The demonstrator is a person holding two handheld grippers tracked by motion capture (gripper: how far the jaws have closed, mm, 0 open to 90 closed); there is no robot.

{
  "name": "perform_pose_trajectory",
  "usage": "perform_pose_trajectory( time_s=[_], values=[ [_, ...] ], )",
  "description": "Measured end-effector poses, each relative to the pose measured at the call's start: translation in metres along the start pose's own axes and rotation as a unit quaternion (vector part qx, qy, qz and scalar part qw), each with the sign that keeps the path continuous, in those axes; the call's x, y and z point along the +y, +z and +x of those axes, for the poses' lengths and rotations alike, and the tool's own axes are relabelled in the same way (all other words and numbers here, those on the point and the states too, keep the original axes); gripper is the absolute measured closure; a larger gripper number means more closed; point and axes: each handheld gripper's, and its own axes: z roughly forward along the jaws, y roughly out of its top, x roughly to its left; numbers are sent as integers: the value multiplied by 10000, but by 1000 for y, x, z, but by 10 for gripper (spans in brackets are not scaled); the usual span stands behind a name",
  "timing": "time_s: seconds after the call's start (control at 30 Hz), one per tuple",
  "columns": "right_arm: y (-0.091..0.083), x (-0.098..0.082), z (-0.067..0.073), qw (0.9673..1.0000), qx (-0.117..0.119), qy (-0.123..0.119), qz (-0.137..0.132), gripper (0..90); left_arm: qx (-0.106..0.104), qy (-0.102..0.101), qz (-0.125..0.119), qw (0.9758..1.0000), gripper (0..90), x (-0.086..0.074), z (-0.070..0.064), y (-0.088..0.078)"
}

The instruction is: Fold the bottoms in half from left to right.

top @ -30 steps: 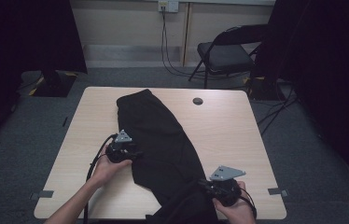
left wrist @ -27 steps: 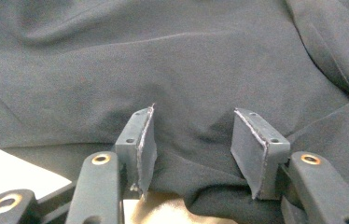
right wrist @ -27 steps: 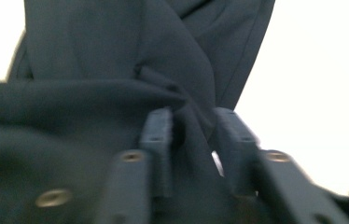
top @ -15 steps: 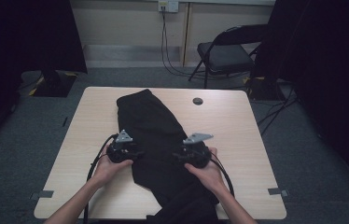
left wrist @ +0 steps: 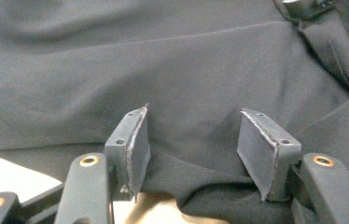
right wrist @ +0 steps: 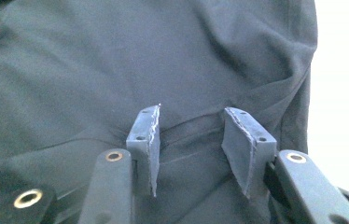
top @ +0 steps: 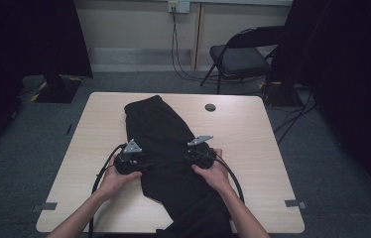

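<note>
Fingers [left wrist: 133, 140]: both pairs parted over our black garment [top: 166, 144], jaws just moving | soft, limp, light | we pinch edge folds.

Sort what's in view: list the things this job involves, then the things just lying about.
In the job: black garment, left gripper, right gripper, both open at its edges, table under it.

Lying about: folding chair, small dark disc on the table, wall cable.
</note>
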Motion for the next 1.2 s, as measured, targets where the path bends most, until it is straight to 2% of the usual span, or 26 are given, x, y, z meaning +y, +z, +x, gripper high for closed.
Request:
perform_pose_trajectory(
  time_s=[0.07, 0.1, 0.13, 0.17, 0.2, 0.3, 0.37, 0.47, 0.57, 0.6, 0.67, 0.73, 0.77, 0.8, 0.87, 0.9, 0.93, 1.0, 1.03, 1.07, 1.1, 1.17, 1.2],
  values=[
    [-6, -8, 0, 9999, -16, -125, -68, 565, -61, 103, 34, 9999, 433, 2, -8, 2],
    [-9, -13, -2, 9999, 51, -54, -98, 565, -45, 241, 108, 9996, 433, 4, -15, 5],
    [-14, -19, -5, 9998, 135, 65, -121, 564, -47, 291, 136, 9995, 433, 6, -19, 6],
    [-17, -22, -6, 9998, 149, 46, -125, 564, -122, 285, 153, 9994, 433, 7, -24, 8],
    [-22, -27, -5, 9998, 152, 48, -112, 564, -198, 354, 166, 9990, 434, 8, -29, 9],
    [-40, -44, 0, 9998, 195, 19, -22, 564, -638, 352, 269, 9970, 435, 10, -43, 9],
    [-55, -59, 7, 9997, 233, 1, 4, 564, -827, 422, 340, 9951, 498, 13, -51, 7],
    [-72, -75, 21, 9995, 318, 22, 29, 563, -761, 433, 188, 9960, 489, 22, -58, 6],
    [-91, -92, 42, 9989, 449, 39, 92, 561, -715, 403, -40, 9966, 485, 32, -55, 7],
    [-97, -96, 48, 9985, 538, 33, 134, 561, -700, 356, -40, 9969, 484, 33, -54, 7],
    [-106, -103, 60, 9981, 568, -18, 215, 562, -692, 338, 46, 9970, 483, 35, -48, 9],
    [-113, -106, 67, 9971, 696, 69, 314, 575, -560, 275, 74, 9980, 479, 35, -42, 11],
    [-116, -107, 70, 9969, 723, 19, 320, 563, -519, 289, 130, 9981, 479, 35, -39, 13],
    [-118, -106, 71, 9968, 755, -49, 266, 544, -452, 319, 149, 9984, 479, 34, -38, 15],
    [-122, -94, 65, 9975, 689, 106, -145, 527, -381, 401, 263, 9981, 479, 30, -36, 20],
    [-122, -84, 58, 9972, 645, 166, -345, 519, -388, 403, 322, 9979, 479, 28, -36, 23],
    [-119, -74, 52, 9973, 522, 120, -509, 511, -377, 473, 295, 9977, 478, 26, -38, 24],
    [-105, -51, 36, 9974, 373, 139, -605, 506, -385, 542, 280, 9974, 467, 25, -40, 24],
    [-92, -38, 27, 9981, 193, 68, -584, 507, -367, 544, 287, 9974, 464, 25, -41, 25],
    [-83, -31, 21, 9985, 64, 4, -548, 510, -360, 531, 263, 9976, 463, 24, -41, 25],
    [-70, -24, 14, 9988, 36, 33, -496, 518, -377, 498, 227, 9978, 458, 24, -41, 25],
    [-42, -15, 3, 9992, -243, -49, -311, 527, -418, 514, 176, 9976, 455, 22, -40, 25],
    [-29, -13, -2, 9996, -160, 100, -203, 528, -437, 495, 160, 9977, 455, 22, -40, 25]
  ],
)
